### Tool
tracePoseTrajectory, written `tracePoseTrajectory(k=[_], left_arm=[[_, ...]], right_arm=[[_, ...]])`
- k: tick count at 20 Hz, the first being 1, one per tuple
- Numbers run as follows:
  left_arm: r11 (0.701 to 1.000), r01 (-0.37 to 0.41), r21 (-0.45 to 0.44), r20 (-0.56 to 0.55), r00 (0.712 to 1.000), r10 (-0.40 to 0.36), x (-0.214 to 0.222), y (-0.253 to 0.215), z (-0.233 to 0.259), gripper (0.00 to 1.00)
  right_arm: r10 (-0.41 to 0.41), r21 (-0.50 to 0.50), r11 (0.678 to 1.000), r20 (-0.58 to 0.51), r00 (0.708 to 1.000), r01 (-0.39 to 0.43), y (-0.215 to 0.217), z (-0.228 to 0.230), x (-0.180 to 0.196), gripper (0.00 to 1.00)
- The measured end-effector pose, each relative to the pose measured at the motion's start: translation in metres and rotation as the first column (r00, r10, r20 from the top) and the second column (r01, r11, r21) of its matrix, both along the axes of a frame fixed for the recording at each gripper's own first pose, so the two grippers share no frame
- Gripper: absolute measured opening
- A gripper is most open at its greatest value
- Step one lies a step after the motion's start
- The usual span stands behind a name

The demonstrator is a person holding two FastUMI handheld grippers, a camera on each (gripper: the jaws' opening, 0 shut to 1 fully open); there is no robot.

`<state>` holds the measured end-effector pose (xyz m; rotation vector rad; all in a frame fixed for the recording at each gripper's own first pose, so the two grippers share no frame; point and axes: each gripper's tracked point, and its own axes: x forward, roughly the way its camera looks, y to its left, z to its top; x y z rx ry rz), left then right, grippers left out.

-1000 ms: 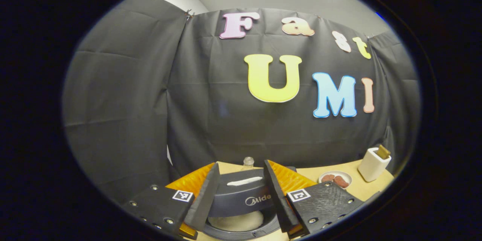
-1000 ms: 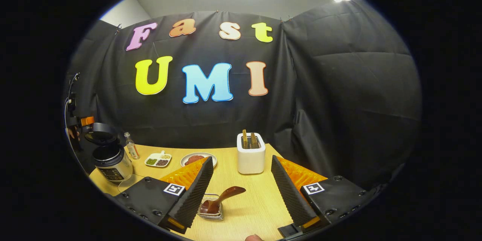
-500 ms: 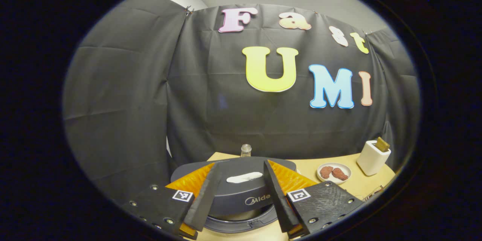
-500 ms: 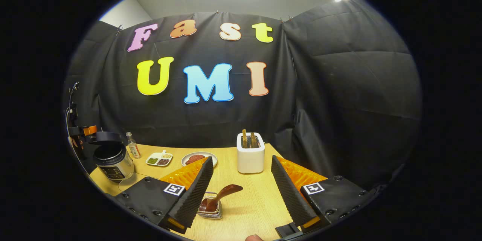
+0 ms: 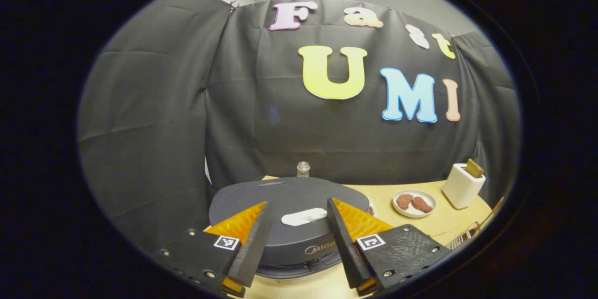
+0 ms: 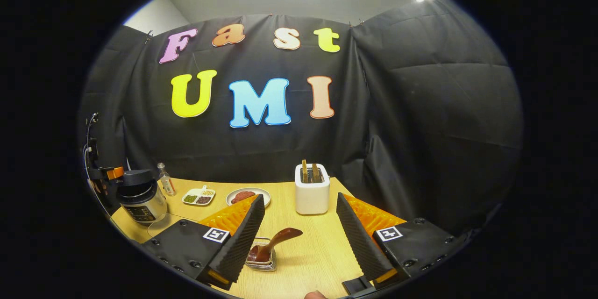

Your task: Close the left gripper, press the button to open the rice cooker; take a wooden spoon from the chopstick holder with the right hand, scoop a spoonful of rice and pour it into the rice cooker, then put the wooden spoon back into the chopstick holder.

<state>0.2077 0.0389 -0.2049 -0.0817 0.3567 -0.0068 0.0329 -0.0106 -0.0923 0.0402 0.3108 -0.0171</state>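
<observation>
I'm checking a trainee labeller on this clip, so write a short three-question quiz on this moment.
1. True or false: the dark grey rice cooker lid lies down over the pot.
2. The brown wooden spoon is: A) between the fingers of the right gripper; B) in the small clear chopstick holder on the table; C) inside the rice cooker.
3. Fill in: the fingers of the right gripper and of the left gripper are both ___.
Key: 1 true; 2 B; 3 open.
</observation>
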Motion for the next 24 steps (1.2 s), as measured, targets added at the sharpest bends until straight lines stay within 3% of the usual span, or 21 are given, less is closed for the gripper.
tracePoseTrajectory(k=[14, 24], left_arm=[[0.999, -0.009, 0.043, -0.030, 0.999, 0.010, -0.014, -0.007, -0.038, 0.77], [0.993, -0.072, 0.089, 0.009, 0.997, 0.072, -0.019, -0.011, -0.055, 0.77]], right_arm=[[0.004, -0.016, 1.000, -0.021, 1.000, -0.005, 0.006, -0.005, -0.001, 0.98], [-0.001, -0.029, 1.000, -0.034, 0.999, 0.000, 0.003, -0.009, -0.002, 0.98]])
